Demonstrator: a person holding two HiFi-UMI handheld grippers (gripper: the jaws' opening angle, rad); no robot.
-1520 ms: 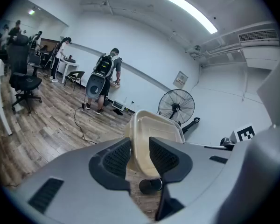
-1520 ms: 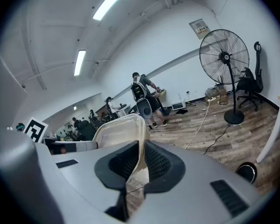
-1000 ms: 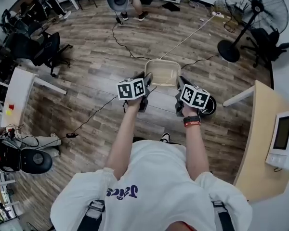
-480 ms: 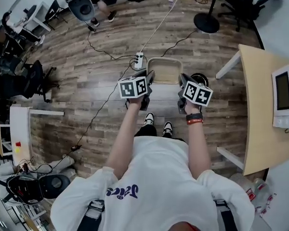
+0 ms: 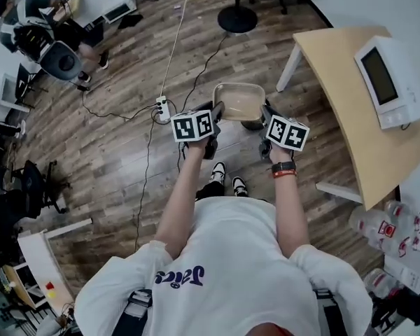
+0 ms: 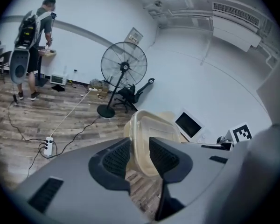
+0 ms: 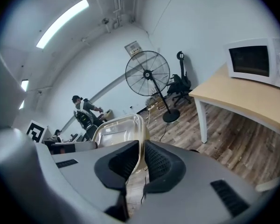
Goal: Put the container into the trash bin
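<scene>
A shallow, clear beige plastic container [image 5: 239, 100] is held level in front of the person, gripped on both sides. My left gripper [image 5: 215, 114] is shut on its left rim, and my right gripper [image 5: 264, 114] is shut on its right rim. In the left gripper view the container [image 6: 147, 139] wall runs between the two black pads of the gripper [image 6: 139, 155]. In the right gripper view the thin rim of the container [image 7: 116, 129] is pinched in the gripper [image 7: 141, 160]. A dark round bin [image 5: 254, 124] peeks out on the floor just under the container's near right edge.
A light wooden table [image 5: 350, 117] with a white microwave [image 5: 385, 75] stands to the right. A fan base [image 5: 236, 18] stands ahead. A power strip [image 5: 162, 108] and cables lie on the floor to the left. Water bottles [image 5: 385, 226] sit lower right. A person [image 5: 42, 30] stands far left.
The person has turned and walked with the container held in both grippers. The table and microwave have come much nearer, and the dark bin has slid from beside the right gripper to under the container.
</scene>
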